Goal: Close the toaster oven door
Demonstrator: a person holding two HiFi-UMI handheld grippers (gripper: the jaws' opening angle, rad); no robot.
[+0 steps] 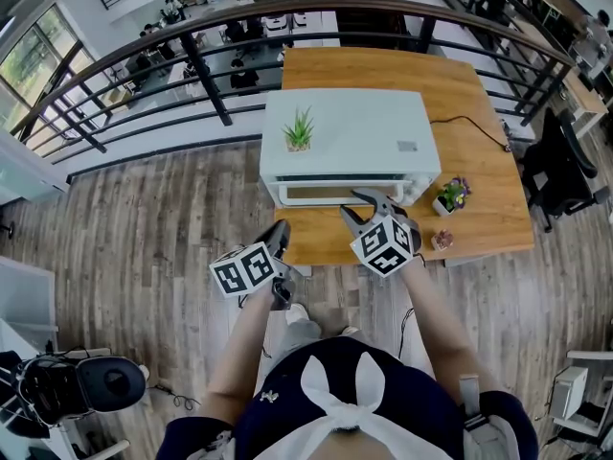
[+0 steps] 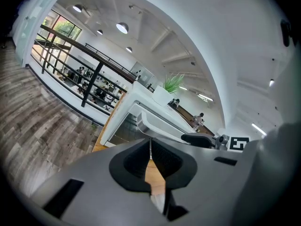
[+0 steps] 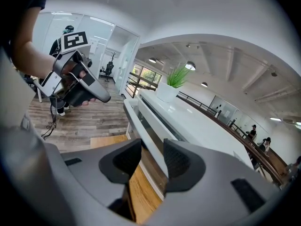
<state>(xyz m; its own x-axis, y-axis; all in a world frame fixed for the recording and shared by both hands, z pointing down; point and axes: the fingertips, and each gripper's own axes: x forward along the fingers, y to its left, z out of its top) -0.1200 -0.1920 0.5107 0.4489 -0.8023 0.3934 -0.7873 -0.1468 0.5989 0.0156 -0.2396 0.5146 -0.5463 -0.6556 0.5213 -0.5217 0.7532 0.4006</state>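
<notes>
The white toaster oven (image 1: pixel 350 137) stands on a wooden table (image 1: pixel 479 218), with its glass door (image 1: pixel 321 195) tilted slightly out from the front. In the right gripper view the door's white top bar (image 3: pixel 141 121) runs between the pads of my right gripper (image 3: pixel 151 159), which is shut on it near the door's right end (image 1: pixel 362 206). My left gripper (image 1: pixel 280 242) hovers shut and holding nothing off the table's front edge, left of the right one (image 2: pixel 150 149). From there the door handle (image 2: pixel 160 126) shows ahead, standing apart from the oven body.
A small green plant (image 1: pixel 299 130) sits on the oven's top. Two little flower pots (image 1: pixel 450 195) (image 1: pixel 442 241) stand on the table right of the oven, and a black cable (image 1: pixel 469 123) trails behind. A dark railing (image 1: pixel 211 84) runs beyond the table.
</notes>
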